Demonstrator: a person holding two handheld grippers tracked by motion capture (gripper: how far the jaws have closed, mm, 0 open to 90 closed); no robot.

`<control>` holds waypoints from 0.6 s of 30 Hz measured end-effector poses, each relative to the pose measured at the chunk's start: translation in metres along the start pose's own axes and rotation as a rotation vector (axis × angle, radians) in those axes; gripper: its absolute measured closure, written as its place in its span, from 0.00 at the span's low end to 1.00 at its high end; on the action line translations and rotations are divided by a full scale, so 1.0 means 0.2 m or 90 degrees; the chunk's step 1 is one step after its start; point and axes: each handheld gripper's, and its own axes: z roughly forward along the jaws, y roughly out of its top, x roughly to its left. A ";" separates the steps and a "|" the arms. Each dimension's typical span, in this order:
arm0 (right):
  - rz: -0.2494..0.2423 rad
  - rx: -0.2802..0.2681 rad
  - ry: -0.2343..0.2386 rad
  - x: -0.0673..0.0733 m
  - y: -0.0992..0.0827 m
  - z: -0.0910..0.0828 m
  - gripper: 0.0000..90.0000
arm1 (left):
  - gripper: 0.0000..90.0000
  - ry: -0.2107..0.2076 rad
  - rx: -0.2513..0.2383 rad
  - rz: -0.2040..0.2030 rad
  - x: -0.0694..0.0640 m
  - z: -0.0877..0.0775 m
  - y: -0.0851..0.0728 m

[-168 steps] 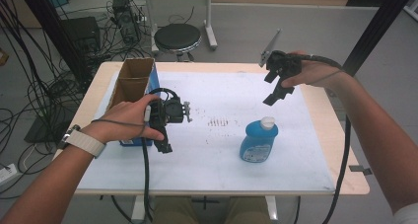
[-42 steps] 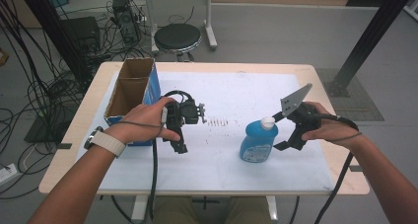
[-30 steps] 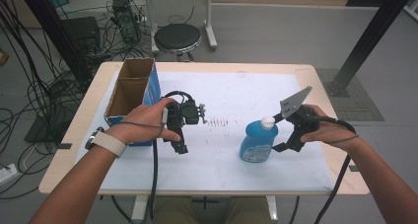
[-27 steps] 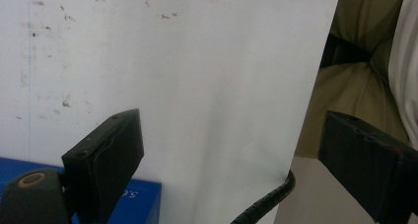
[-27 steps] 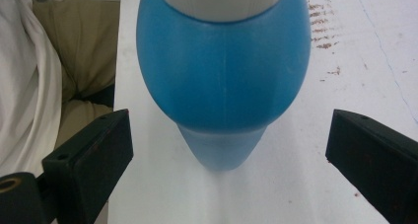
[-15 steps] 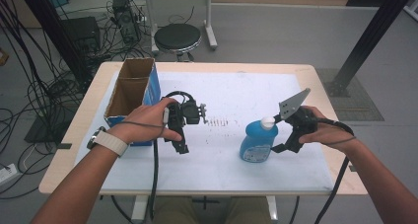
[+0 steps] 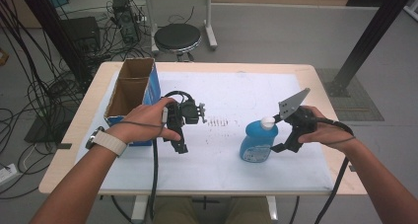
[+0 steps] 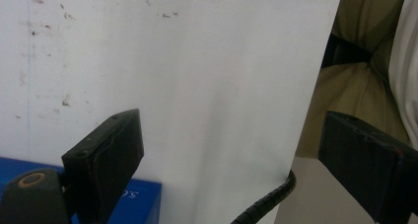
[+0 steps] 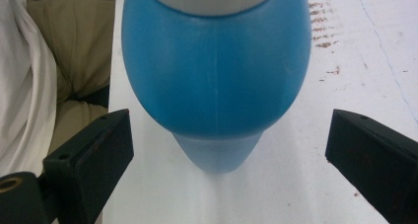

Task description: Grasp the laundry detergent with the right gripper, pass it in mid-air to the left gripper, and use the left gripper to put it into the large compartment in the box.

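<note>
A blue bottle [image 7: 257, 142] with a white cap stands upright on the white table sheet [image 7: 231, 100], right of centre. My right gripper [image 7: 278, 135] is open just to its right, jaws spread wide and pointing at it. In the right gripper view the bottle [image 9: 217, 71] sits just ahead of the two jaws, not touched. My left gripper [image 7: 180, 145] hangs over the sheet left of centre, beside the cardboard box [image 7: 129, 93]. Its jaws stand wide apart in the left gripper view with only bare sheet [image 8: 197, 86] between them.
The open brown cardboard box with blue sides stands at the table's left. Small brown specks [image 7: 222, 120] dot the sheet's middle. A stool [image 7: 177, 36] and cables lie on the floor beyond the table. A black post [image 7: 369, 36] rises at the right.
Over the past seconds my right gripper came down from the far right to the bottle's side. In the last second it crept slightly closer. The left gripper barely moved.
</note>
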 end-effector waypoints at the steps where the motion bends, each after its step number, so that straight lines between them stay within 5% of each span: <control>1: 0.000 0.000 0.000 0.00 0.00 0.00 0.05 | 0.12 0.000 0.000 -0.001 0.00 0.00 0.00; 18: 0.002 0.001 0.006 0.00 0.01 0.00 0.06 | 0.12 0.003 -0.005 -0.002 0.00 0.00 -0.01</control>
